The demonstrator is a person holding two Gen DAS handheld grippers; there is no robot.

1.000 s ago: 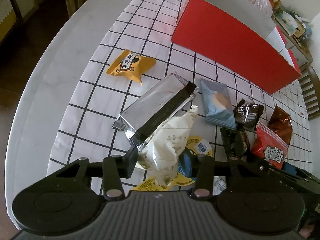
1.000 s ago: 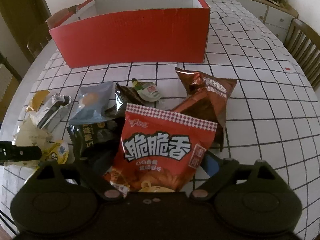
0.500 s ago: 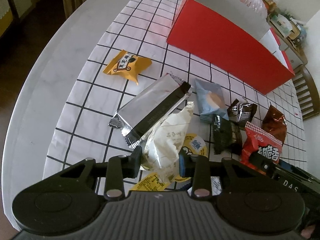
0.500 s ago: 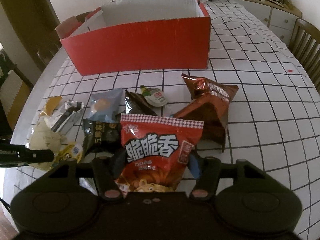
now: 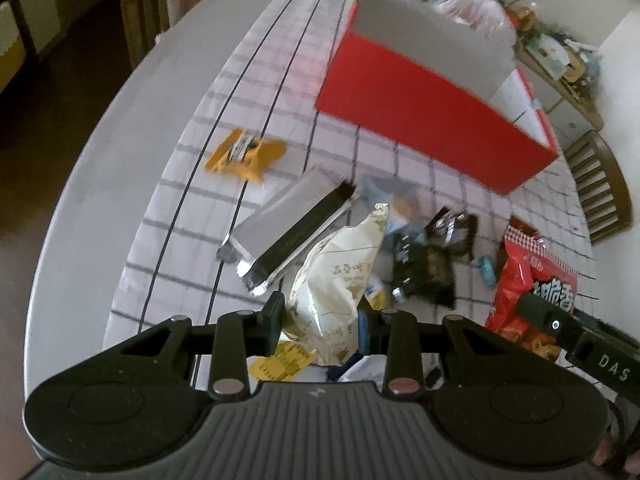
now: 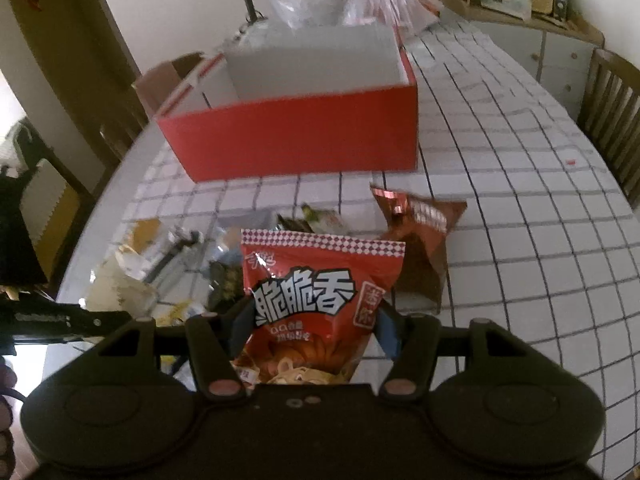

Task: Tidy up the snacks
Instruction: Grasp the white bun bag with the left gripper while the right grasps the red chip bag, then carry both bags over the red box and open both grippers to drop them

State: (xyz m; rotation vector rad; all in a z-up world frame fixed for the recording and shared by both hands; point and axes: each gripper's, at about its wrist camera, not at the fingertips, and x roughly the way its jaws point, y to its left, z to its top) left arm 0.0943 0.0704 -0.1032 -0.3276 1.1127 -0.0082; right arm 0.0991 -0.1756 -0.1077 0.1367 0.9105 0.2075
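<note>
In the left wrist view, the left tool (image 5: pixel 322 318) was closed on the cream packet (image 5: pixel 338 276), raised above the other snacks on the counter (image 5: pixel 120 184), with the red box (image 5: pixel 420 120) far off to the right. A second before, that packet lay low in the pile. In the right wrist view, the right tool (image 6: pixel 310 330) pinched the red snack bag (image 6: pixel 316 300), lifted higher than before. Next, I think both snacks needed carrying over the box wall and letting go.

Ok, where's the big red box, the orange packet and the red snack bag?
Red box (image 6: pixel 296 136), right wrist view, front wall.
Orange packet (image 5: pixel 248 154), left wrist view, middle.
Red snack bag (image 6: pixel 316 276), right wrist view, printed front.
</note>
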